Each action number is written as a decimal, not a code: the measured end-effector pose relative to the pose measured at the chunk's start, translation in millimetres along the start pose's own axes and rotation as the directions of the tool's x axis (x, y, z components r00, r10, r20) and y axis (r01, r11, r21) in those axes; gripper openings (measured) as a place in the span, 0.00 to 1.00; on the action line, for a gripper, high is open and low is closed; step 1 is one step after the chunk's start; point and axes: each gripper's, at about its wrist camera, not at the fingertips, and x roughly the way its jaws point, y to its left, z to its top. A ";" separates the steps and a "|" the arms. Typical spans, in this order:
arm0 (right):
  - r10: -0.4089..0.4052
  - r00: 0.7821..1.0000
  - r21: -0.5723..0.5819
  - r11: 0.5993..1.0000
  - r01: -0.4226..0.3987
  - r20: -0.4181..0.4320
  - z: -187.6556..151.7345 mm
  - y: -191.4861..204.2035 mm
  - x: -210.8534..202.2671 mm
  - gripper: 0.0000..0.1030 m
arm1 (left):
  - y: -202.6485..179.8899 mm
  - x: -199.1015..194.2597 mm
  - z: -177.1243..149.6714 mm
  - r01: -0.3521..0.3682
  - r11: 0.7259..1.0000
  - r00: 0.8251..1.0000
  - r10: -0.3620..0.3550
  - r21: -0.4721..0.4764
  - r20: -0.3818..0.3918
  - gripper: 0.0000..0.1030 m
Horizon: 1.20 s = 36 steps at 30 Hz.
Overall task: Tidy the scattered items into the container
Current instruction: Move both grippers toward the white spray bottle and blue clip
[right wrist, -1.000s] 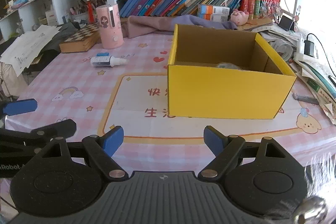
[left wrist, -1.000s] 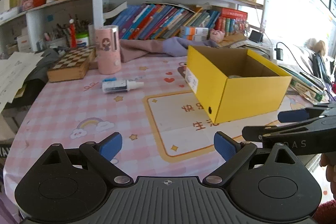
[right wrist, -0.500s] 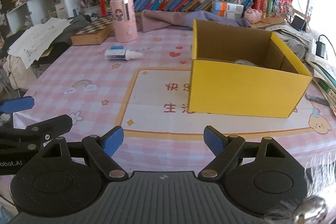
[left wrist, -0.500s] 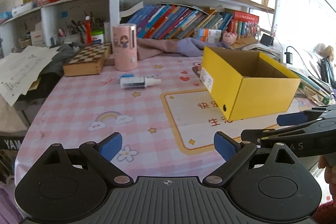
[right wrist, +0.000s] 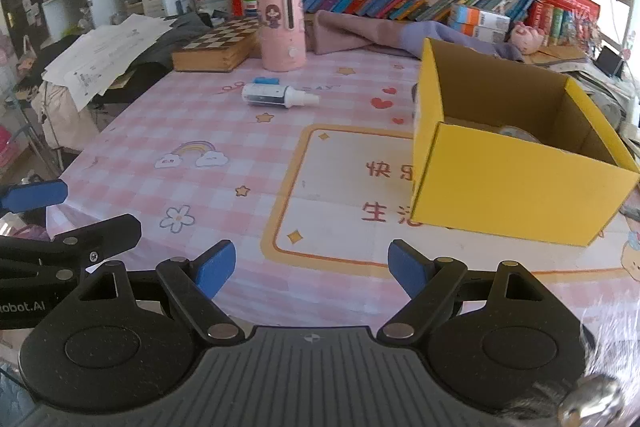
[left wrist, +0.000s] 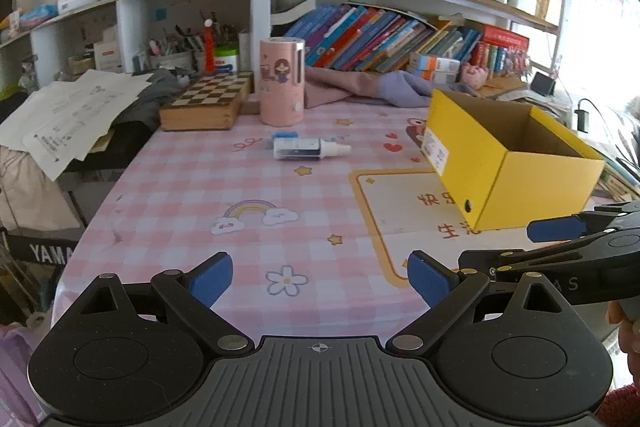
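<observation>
A yellow cardboard box [left wrist: 516, 183] [right wrist: 516, 187] stands open on the pink checked tablecloth, at the right in both views, with something pale lying inside [right wrist: 516, 135]. A small spray bottle [left wrist: 308, 149] [right wrist: 276, 95] lies on its side further back, with a little blue item [right wrist: 266, 81] just behind it. My left gripper [left wrist: 318, 277] hangs open over the table's near edge, nothing between its blue pads. My right gripper [right wrist: 312, 265] is open too, empty, near the front edge and left of the box. Each gripper shows at the side of the other's view.
A pink cylindrical cup [left wrist: 281, 83] and a wooden chessboard box [left wrist: 208, 101] stand at the back of the table, with a purple cloth [left wrist: 376, 91] beside them. Shelves of books rise behind. Papers [left wrist: 72, 115] pile up at the far left. A hand [left wrist: 624, 327] shows at the right edge.
Both views have swung to the left: the box has slid toward the right of each picture and more of the table's left side shows. Both grippers stay open and empty.
</observation>
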 end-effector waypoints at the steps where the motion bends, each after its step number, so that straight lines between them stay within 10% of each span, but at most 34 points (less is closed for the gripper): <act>1: 0.004 1.000 -0.004 1.000 -0.004 -0.001 1.5 0.6 1.9 0.80 | 1.2 1.0 0.7 -0.004 1.000 1.000 0.004 -0.003 0.001 0.93; 36: 0.042 0.999 -0.030 0.999 -0.042 -0.005 97.1 -23.5 106.3 0.80 | 16.7 111.6 66.9 -0.058 0.998 0.997 0.058 -0.007 -0.053 0.93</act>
